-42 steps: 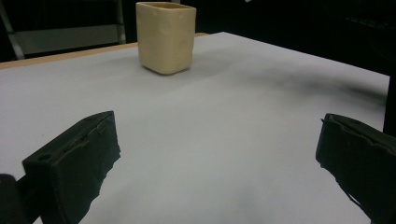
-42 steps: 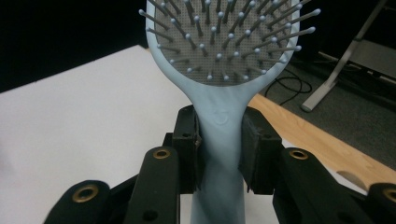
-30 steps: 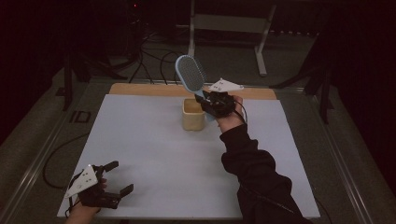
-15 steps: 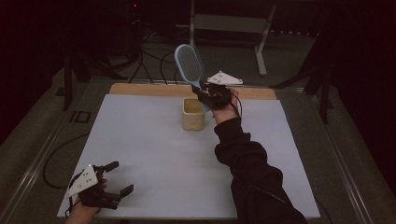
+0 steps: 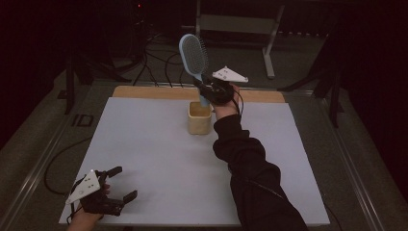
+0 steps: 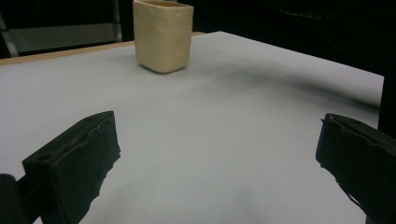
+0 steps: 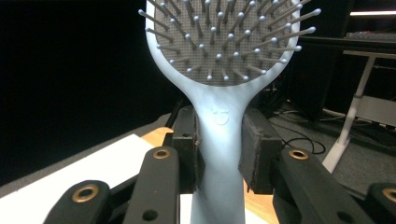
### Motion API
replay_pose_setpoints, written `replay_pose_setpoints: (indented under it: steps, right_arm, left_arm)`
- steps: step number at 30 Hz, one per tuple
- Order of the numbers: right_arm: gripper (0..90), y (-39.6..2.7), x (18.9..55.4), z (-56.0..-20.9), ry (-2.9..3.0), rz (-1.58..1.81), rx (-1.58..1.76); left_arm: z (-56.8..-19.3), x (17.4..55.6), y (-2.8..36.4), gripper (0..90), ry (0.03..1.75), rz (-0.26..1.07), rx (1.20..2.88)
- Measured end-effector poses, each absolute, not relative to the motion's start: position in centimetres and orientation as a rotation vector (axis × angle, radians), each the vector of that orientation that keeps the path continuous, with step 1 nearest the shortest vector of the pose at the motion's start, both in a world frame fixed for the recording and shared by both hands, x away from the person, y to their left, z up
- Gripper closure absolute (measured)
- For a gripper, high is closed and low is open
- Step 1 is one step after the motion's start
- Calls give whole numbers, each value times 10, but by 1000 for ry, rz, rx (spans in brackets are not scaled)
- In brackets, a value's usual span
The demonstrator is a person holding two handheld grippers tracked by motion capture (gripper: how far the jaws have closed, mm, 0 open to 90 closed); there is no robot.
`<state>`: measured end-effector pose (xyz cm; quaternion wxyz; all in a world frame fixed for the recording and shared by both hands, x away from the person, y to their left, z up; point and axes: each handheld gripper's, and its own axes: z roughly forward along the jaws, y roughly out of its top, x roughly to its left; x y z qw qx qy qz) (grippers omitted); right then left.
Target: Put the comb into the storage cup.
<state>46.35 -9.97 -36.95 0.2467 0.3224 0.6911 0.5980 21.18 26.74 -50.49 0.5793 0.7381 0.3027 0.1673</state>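
My right hand-held gripper (image 5: 208,91) is clamped on the handle of the pale blue plastic paddle hairbrush (image 5: 194,57), both pads pressing the neck just below the bristled head (image 7: 219,37). I hold the brush upright, head up, with the lower end of its handle at the rim of the cream-coloured squarish cup (image 5: 199,118), which stands toward the far side of the white tabletop (image 5: 159,163). My left hand-held gripper (image 5: 113,190) rests at the near left corner of the tabletop, jaws spread wide with nothing between them, pointing toward the cup (image 6: 163,35).
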Motion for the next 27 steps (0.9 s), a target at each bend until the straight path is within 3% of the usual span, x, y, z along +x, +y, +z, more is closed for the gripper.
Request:
replay_pose_setpoints:
  steps: [27]
  right_arm:
    - [703,-90,487,-415,1852,1675,939]
  left_arm:
    - [-505,212,268,0,704,386,1723]
